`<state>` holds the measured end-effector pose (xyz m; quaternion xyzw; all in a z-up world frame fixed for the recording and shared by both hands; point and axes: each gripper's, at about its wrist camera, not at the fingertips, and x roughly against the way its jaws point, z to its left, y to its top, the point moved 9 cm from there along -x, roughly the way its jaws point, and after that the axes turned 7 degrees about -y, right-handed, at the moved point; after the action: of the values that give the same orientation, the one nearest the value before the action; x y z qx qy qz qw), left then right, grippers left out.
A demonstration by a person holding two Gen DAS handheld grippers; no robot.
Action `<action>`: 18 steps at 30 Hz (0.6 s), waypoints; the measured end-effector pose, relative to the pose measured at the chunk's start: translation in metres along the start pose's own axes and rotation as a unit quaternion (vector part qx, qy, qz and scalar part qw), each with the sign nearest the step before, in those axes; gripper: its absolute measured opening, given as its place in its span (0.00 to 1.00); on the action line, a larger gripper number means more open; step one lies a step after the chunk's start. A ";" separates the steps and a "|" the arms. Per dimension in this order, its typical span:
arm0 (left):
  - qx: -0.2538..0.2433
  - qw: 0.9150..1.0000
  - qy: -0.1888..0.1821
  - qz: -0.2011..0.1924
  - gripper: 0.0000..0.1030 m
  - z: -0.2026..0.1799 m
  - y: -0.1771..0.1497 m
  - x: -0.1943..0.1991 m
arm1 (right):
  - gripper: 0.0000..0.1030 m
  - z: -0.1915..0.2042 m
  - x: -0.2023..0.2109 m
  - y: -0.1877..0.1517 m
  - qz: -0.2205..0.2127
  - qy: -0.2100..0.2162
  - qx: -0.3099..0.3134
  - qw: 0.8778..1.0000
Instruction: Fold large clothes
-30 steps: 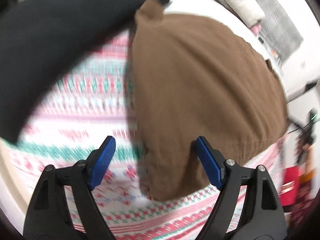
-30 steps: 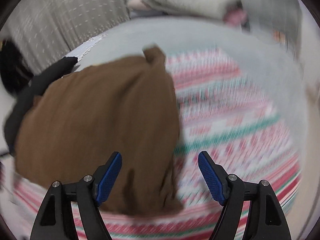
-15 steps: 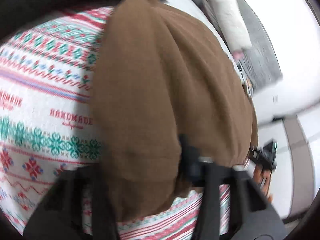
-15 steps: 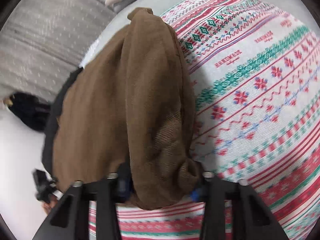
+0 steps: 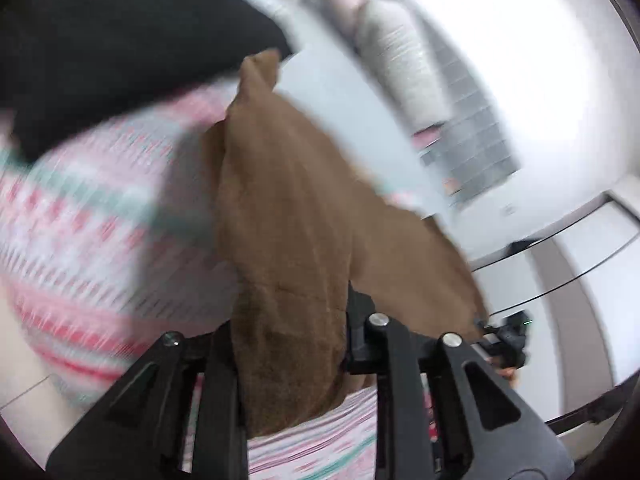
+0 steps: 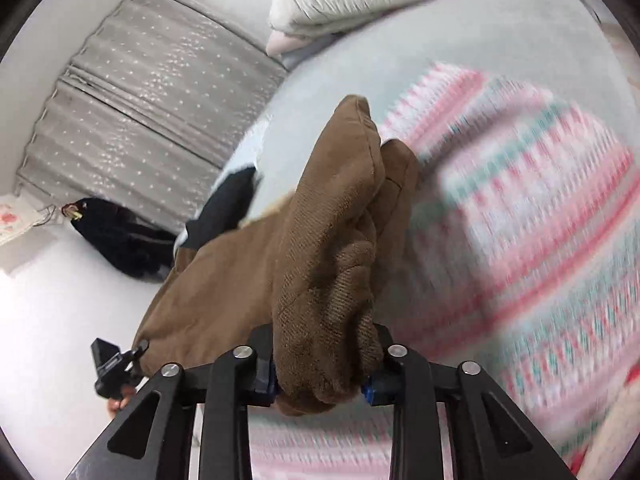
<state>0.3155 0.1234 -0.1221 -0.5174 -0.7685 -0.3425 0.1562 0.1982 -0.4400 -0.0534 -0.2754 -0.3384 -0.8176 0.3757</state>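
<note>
Under your claws the bed (image 6: 320,92) carries a blurred red-and-green patterned blanket (image 6: 540,208). The brown garment (image 5: 288,216) is lifted above it, strung between both claws, one end seemingly on the bed. A black garment (image 5: 100,48) lies beyond. Your left claw (image 5: 288,344) is clamped on one bunched edge of the brown cloth, your right claw (image 6: 320,380) pinching another thick wad
</note>
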 end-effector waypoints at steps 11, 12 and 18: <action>0.012 0.997 0.060 -0.055 0.44 0.053 -0.043 -0.007 | 0.58 -0.128 0.003 -0.050 -0.068 -0.087 -0.098 0.989; 0.004 0.996 0.069 -0.051 0.45 0.056 -0.040 -0.006 | 0.58 -0.121 0.006 -0.048 -0.076 -0.080 -0.091 0.990; -0.057 0.981 0.174 -0.058 0.48 0.075 -0.037 -0.015 | 0.55 -0.080 -0.034 -0.049 -0.042 -0.109 -0.008 0.993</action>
<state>0.2968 0.1563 -0.1981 -0.4129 -0.7376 -0.4785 0.2377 0.1628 -0.4625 -0.1443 -0.3509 -0.3824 -0.8005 0.2996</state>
